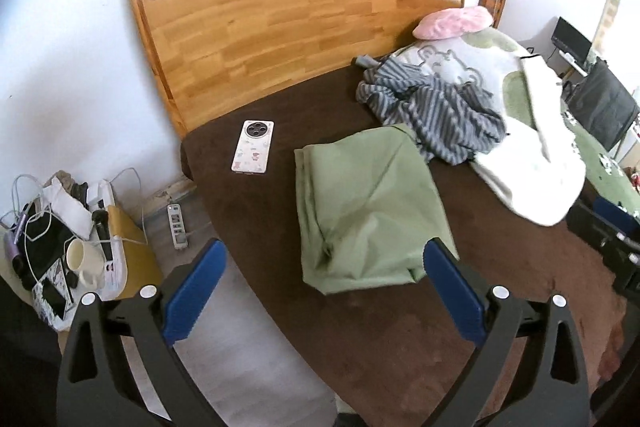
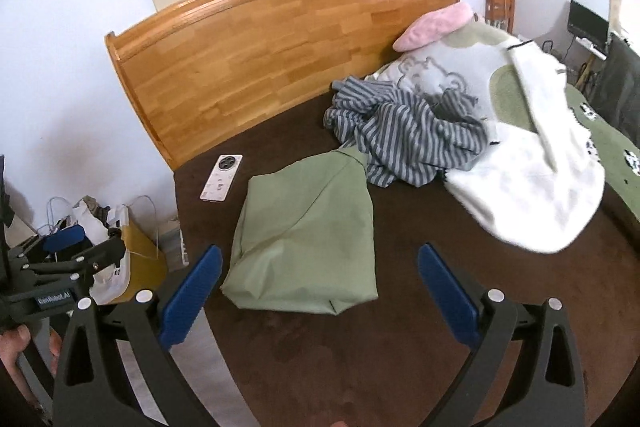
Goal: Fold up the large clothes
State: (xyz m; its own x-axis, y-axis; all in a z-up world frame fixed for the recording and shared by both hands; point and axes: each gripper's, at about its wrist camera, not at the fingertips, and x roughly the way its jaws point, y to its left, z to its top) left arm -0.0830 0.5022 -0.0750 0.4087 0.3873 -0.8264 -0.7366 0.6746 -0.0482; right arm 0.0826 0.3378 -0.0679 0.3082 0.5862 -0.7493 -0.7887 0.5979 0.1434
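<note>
Here, your green garment (image 1: 368, 211) lies folded into a compact bundle on the brown bed cover (image 1: 400, 327), between the phone (image 1: 253, 146) and the striped garment (image 1: 436, 111). That fold looks finished. The striped garment is crumpled and, beside it, a white fleece item (image 2: 532, 195) lies unfolded, so both probably remain. Your left claw (image 1: 322, 291) and right claw (image 2: 320, 293) are spread apart, holding nothing. Seen from the right wrist, the left claw's body bears small writing, seemingly "GenRobot.AI", though it is blurred.
</note>
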